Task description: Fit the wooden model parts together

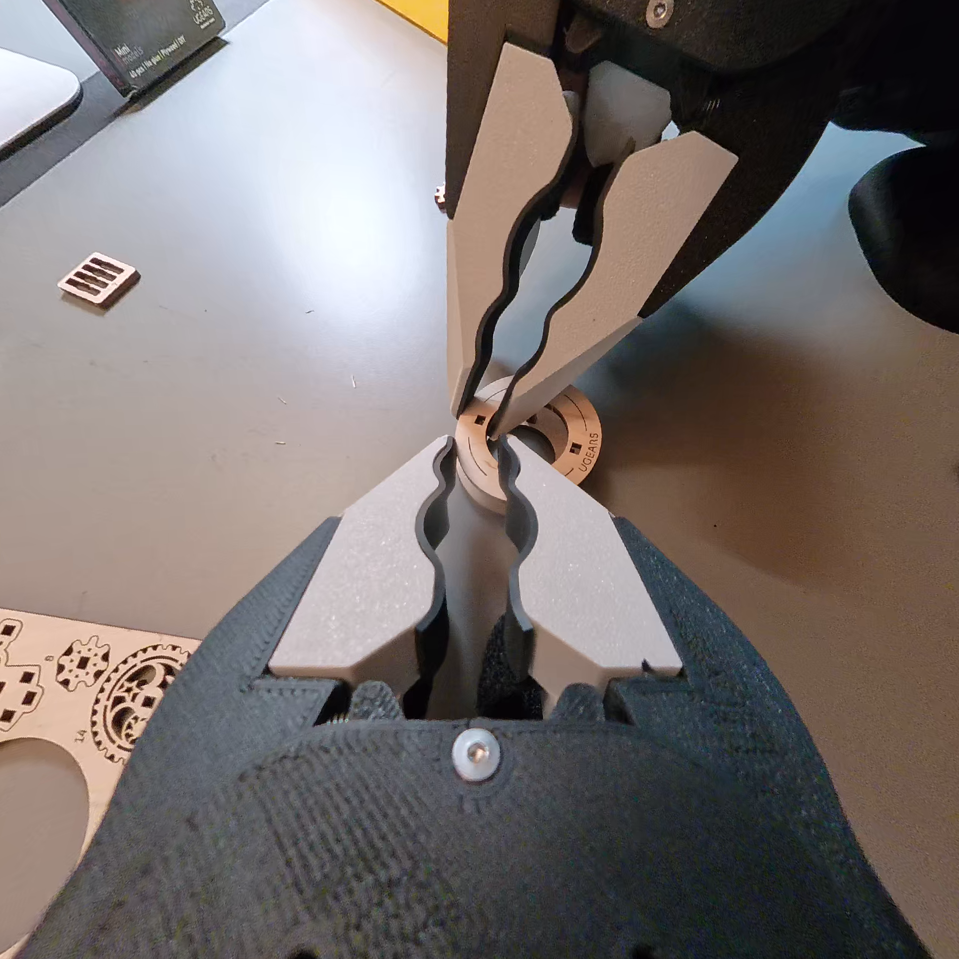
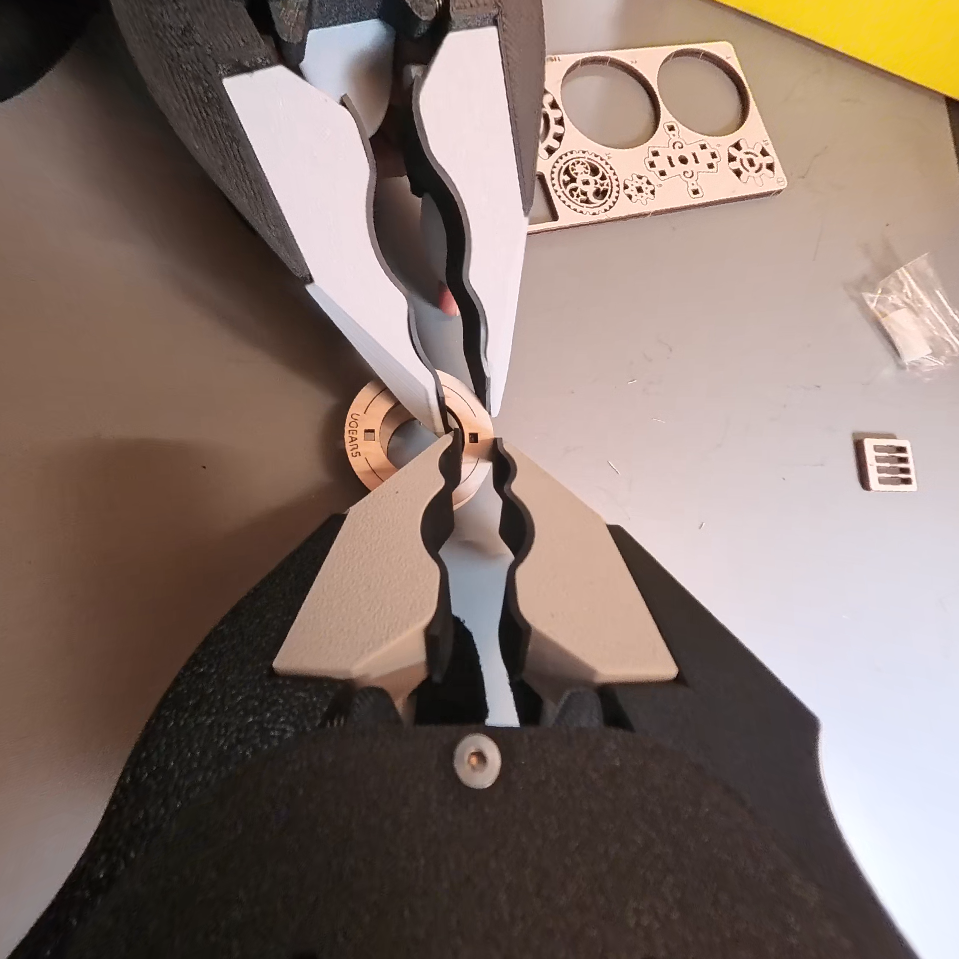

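Note:
Two flat wooden rings lie on the grey table. The lower ring (image 1: 581, 441) (image 2: 358, 430) lies flat. The upper ring (image 1: 475, 477) (image 2: 469, 467) rests tilted on it, partly overlapping. My left gripper (image 1: 477, 446) (image 2: 467, 418) is shut on the upper ring's band, one finger in the hole and one outside. My right gripper (image 2: 475, 442) (image 1: 480, 421) comes from the opposite side and is shut on the same band, close beside it. The fingertips of both grippers nearly touch.
A plywood sheet with cut-out gears and two round holes (image 2: 664, 129) (image 1: 31, 674) lies near the left gripper. A small slatted wooden piece (image 1: 98, 280) (image 2: 885, 463), a clear plastic bag (image 2: 913, 322) and a dark box (image 1: 155, 36) lie farther off. The grippers are tip to tip, or close to it. The small slatted wooden piece (image 2: 885, 463) is about equally far from each gripper, around 20 cm. The left camera catches it too, in the left wrist view (image 1: 101, 278).

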